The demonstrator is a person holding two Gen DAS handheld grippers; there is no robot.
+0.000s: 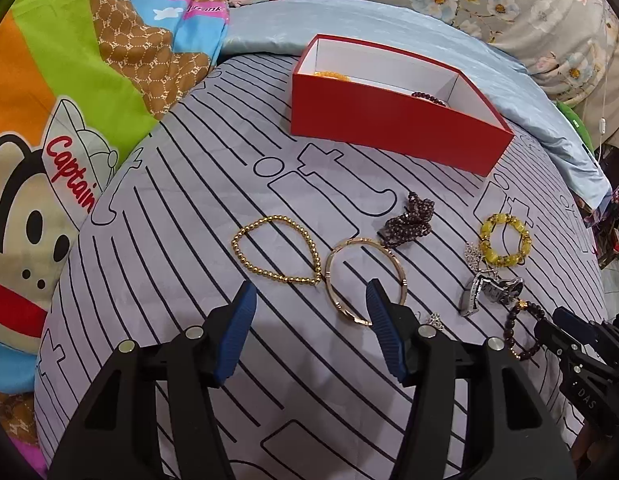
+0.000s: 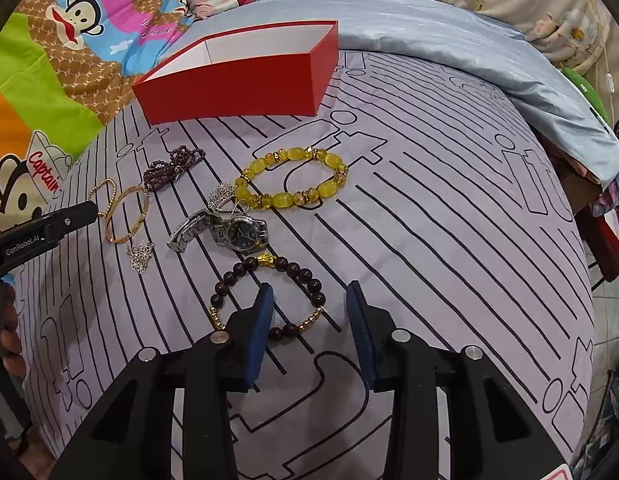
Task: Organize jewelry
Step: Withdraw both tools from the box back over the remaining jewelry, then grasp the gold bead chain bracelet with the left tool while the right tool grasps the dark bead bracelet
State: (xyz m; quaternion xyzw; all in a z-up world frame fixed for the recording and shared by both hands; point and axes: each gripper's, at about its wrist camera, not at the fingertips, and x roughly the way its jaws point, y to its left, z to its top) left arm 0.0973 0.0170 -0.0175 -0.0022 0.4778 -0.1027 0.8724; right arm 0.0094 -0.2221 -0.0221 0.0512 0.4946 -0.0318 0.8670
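One red box (image 1: pixel 393 128) sits on the striped sheet (image 1: pixel 189 200), two bracelets inside. Seven loose pieces lie before it (one wristwatch (image 2: pixel 229 230), one gold bangle (image 1: pixel 365 280)). Two grippers, left (image 1: pixel 309 308) and right (image 2: pixel 309 304), both spread apart, grasping nothing.

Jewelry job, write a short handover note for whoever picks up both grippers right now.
Left gripper: open, empty, over the gold bangle.
Right gripper: open, empty, over the dark bead bracelet.
Done: an orange and a dark bead piece already lie in the red box.
Left on the bedsheet: gold bead bracelet, yellow bracelet, watch, purple bead strand, silver pendants.
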